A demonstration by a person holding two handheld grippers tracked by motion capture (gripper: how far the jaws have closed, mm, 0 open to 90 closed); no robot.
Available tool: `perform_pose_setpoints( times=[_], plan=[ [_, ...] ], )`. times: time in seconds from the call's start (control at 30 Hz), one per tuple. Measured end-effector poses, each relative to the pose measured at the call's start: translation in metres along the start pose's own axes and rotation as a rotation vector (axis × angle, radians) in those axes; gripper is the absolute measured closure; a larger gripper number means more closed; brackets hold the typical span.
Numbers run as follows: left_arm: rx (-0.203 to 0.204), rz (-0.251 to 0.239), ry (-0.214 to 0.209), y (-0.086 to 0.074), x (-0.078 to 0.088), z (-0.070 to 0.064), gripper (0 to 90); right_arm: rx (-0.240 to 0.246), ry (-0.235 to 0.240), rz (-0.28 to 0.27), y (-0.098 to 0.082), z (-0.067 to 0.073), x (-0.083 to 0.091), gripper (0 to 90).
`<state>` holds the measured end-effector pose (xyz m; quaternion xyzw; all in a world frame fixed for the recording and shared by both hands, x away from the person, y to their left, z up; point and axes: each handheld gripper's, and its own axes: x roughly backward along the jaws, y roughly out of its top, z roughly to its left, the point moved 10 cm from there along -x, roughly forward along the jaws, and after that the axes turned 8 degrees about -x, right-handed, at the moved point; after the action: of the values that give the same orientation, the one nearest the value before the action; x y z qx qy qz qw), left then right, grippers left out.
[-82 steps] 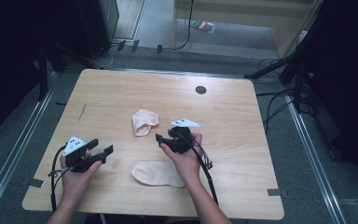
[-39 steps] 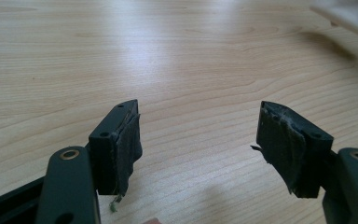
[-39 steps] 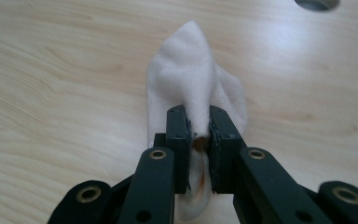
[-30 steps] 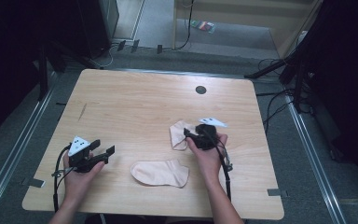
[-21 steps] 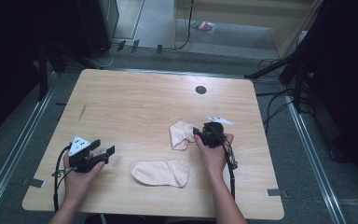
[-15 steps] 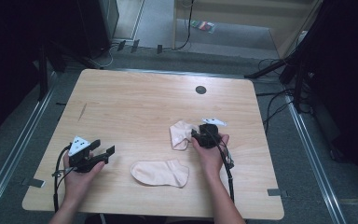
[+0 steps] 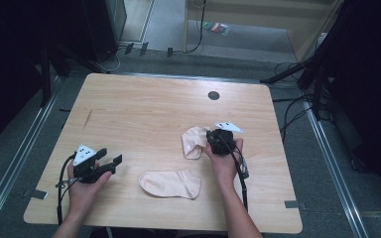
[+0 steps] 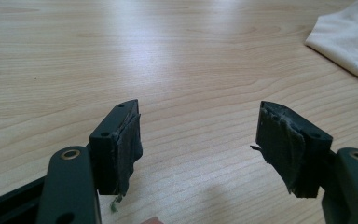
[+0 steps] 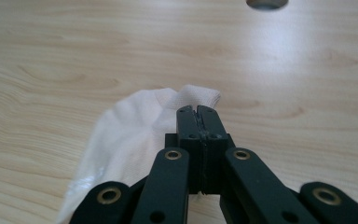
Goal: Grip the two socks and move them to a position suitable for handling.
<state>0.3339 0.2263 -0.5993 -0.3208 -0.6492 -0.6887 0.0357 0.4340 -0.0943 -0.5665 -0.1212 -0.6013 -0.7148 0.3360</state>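
I'm pinching one sock with the right gripper (image 7: 212, 141) while the left gripper (image 7: 110, 158) is idling with its jaws spread wide.

Compared with a few seconds ago, the crumpled sock (image 7: 194, 141) and my right hand (image 7: 223, 159) are sitting farther toward three o'clock on the table (image 7: 144, 106); over the last half second they are barely shifting. In the right gripper view the jaws are pressed tight together on the sock's edge (image 9: 193, 97), the cloth trailing off toward seven o'clock. The flat sock (image 7: 171, 183) is lying at about six o'clock, apart from both grippers, just as earlier. My left hand (image 7: 84, 186) is resting near eight o'clock, unchanged, jaws pointing toward three o'clock over bare wood.
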Motion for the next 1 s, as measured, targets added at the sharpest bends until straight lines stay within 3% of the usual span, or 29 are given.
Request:
perform_pose_setpoints(
  times=[0.17,0.47,0.57,0.63,0.73,0.83,0.97,1.0],
  plan=[
    [0.001,-0.001,0.001,0.000,0.000,0.000,31.6,0.035,0.061,-0.027,0.019,0.040,0.012,90.0],
    [0.003,-0.011,-0.002,0.001,0.000,0.001,31.7,0.137,0.216,-0.078,0.054,0.143,0.030,90.0],
    [0.004,-0.010,-0.005,0.001,0.001,0.001,31.6,0.129,0.277,-0.121,0.068,0.166,0.044,90.0],
    [0.012,-0.014,-0.004,0.001,0.001,0.001,31.7,0.118,0.279,-0.135,0.071,0.165,0.048,90.0],
    [0.013,-0.013,-0.006,0.001,0.001,0.002,31.6,0.073,0.243,-0.109,0.061,0.144,0.037,90.0],
    [0.014,-0.011,-0.005,0.001,0.001,0.002,31.7,0.000,0.192,-0.040,0.033,0.106,0.015,90.0],
    [0.010,-0.007,-0.006,0.001,0.000,0.001,31.9,-0.054,0.090,0.069,-0.016,0.043,-0.011,89.1],
    [0.008,-0.006,-0.005,0.001,0.000,0.001,31.9,-0.068,0.073,0.076,-0.022,0.032,-0.012,88.2]
  ],
)
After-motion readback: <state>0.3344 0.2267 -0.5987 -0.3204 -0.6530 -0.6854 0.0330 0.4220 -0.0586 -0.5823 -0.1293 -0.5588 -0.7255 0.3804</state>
